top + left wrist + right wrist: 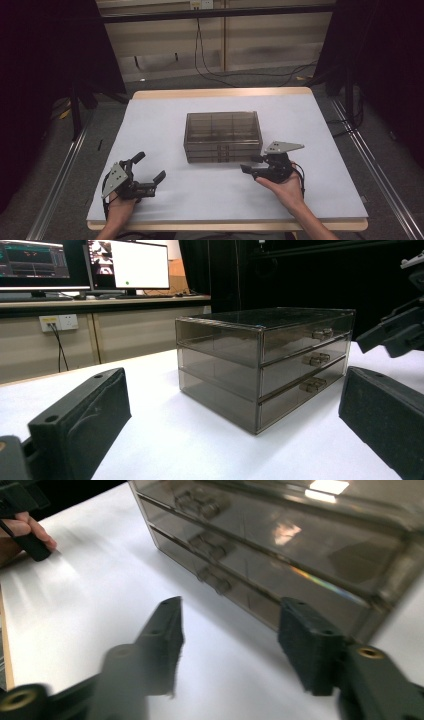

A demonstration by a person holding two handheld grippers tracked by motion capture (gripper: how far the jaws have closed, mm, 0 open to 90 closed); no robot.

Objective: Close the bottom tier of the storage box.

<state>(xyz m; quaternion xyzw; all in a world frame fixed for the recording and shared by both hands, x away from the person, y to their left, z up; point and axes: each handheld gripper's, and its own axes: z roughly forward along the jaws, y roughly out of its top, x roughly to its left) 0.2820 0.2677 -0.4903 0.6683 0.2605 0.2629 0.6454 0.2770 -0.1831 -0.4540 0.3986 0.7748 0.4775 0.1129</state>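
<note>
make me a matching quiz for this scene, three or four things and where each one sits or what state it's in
Things:
1. drawer box
2. left gripper
3. right gripper
4. monitors

Places or states:
A. near the box's front right corner, jaws open
B. on a desk beyond the table
C. middle of the table, all three drawers shut
D. near left of the table, jaws wide open

Pairs: 1-C, 2-D, 3-A, 4-B

Monitors, wall socket, maybe keyboard behind table.
</note>
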